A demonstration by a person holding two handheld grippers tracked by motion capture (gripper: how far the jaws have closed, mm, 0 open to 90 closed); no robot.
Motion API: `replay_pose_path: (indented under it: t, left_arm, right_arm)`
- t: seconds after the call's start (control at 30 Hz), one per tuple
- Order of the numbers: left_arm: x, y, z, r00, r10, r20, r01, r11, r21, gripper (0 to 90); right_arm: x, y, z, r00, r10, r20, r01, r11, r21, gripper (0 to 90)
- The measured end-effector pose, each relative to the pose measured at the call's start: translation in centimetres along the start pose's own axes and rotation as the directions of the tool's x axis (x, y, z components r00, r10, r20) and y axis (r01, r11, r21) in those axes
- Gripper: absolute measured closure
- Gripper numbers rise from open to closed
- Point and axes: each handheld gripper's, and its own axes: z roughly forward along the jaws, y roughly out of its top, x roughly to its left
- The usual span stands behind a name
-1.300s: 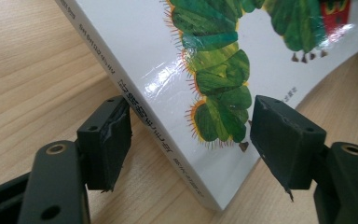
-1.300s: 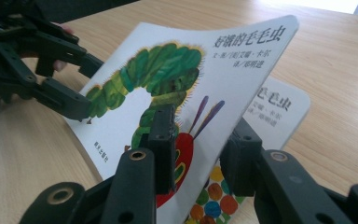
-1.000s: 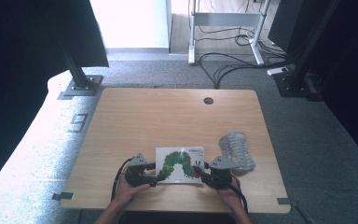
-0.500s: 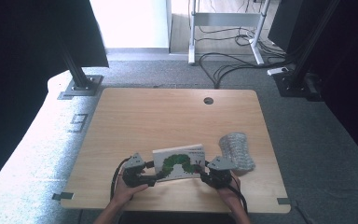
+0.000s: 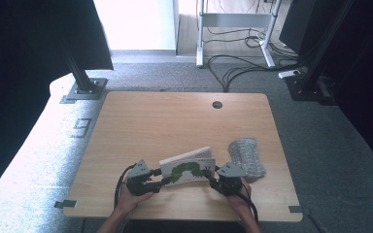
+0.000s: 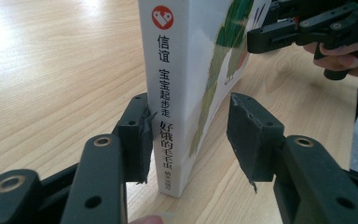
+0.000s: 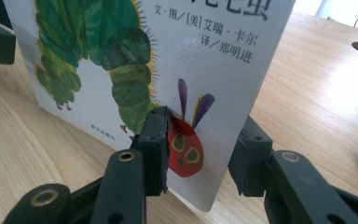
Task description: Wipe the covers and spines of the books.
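A white picture book [image 5: 187,170] with a green caterpillar on its cover stands tilted on its long edge near the table's front edge. My left gripper [image 5: 161,182] is at its spine end. In the left gripper view the jaws [image 6: 189,135] straddle the spine [image 6: 168,93], open, with the left pad touching and the right pad clear of the cover. My right gripper [image 5: 210,180] holds the opposite end. In the right gripper view its jaws [image 7: 198,144] are shut on the book [image 7: 121,60], one in front of the cover and one behind. The right gripper [image 6: 279,32] also appears beyond the book.
A grey patterned cloth item [image 5: 246,156] lies just right of the book, close to my right hand. The wooden table [image 5: 175,121] has a cable hole [image 5: 217,104] at the back. Cables and desk legs sit on the floor beyond.
The book lay flat a second ago. Its far edge has lifted, and it now stands tilted on its near edge between the two grippers.
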Motion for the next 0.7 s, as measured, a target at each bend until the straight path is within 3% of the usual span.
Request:
replay_pose_path:
  t: [0.17, 0.27, 0.37, 0.7]
  left_arm:
    - [-0.3, 0.0, 0.0, 0.9997, 0.026, -0.001, -0.026, 0.9997, -0.002, 52.7]
    - [-0.6, 0.1, 0.0, 0.998, 0.049, 0.04, -0.05, 0.9988, 0.003, 52.4]
    - [-0.8, 0.2, 0.0, 0.9967, 0.065, 0.049, -0.065, 0.9979, 0.002, 52.3]
    - [-1.1, 0.3, 0.0, 0.9986, 0.049, 0.019, -0.049, 0.9986, -0.019, 60.3]
  right_arm:
    - [0.0, -0.1, 0.2, 0.9999, 0.0, 0.011, 0.0, 1.0, 0.008, 59.5]
    - [-0.1, -0.2, 0.4, 0.9998, 0.0, 0.02, 0.0, 1.0, 0.018, 57.5]
    - [-0.2, -0.3, 0.4, 0.9996, 0.003, 0.027, -0.003, 1.0, 0.019, 56.0]
    - [-0.1, 0.0, 1.0, 0.9974, -0.011, 0.071, 0.01, 1.0, 0.012, 51.9]
